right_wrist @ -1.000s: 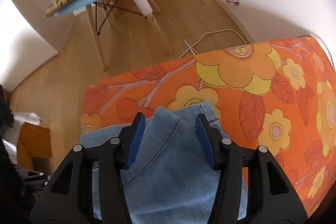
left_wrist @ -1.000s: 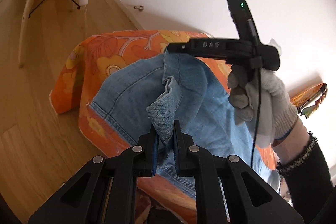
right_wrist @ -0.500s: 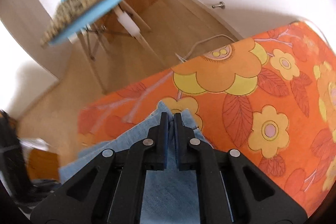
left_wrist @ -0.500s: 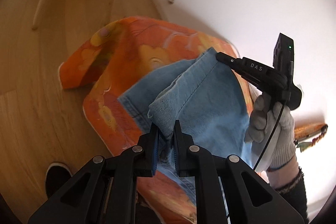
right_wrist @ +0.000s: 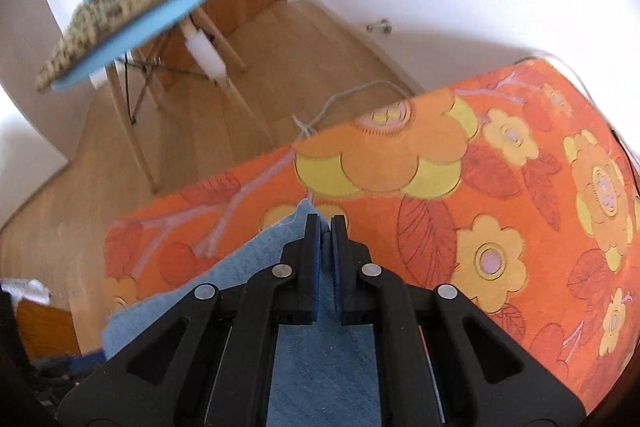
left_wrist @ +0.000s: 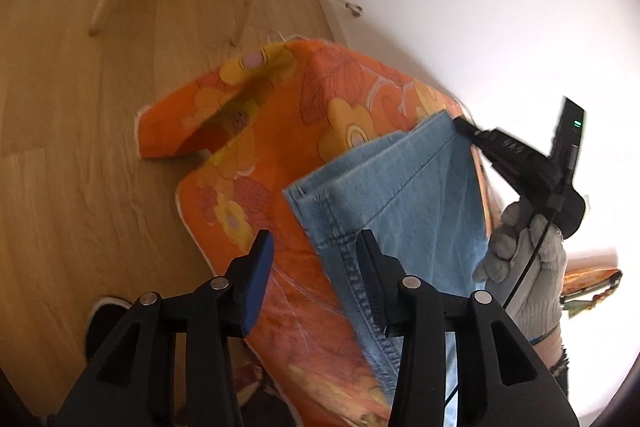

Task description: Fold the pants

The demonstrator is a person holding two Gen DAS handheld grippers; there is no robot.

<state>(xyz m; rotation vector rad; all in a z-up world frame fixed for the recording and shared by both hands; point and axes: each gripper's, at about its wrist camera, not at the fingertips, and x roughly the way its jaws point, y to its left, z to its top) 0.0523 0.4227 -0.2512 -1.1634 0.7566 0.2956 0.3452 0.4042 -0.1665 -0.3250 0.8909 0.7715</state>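
The left tongs point(left_wrist: 314, 267) have just been opening and stand spread, with the near hem beside one finger. The right tongs point(right_wrist: 326, 227) pinch the far corner of the folded blue denim pants point(left_wrist: 400, 195), which lie on the orange flowered worktop point(left_wrist: 280, 131), bare cloth left and far

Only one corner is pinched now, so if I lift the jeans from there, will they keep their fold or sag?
Likely sag: the jeans are soft denim, creased below the right gripper. The left gripper, jaws just opened, grips nothing, so that side probably droops. Layered hems suggest some weight, and slipping on the orange floral cover seems unlikely.
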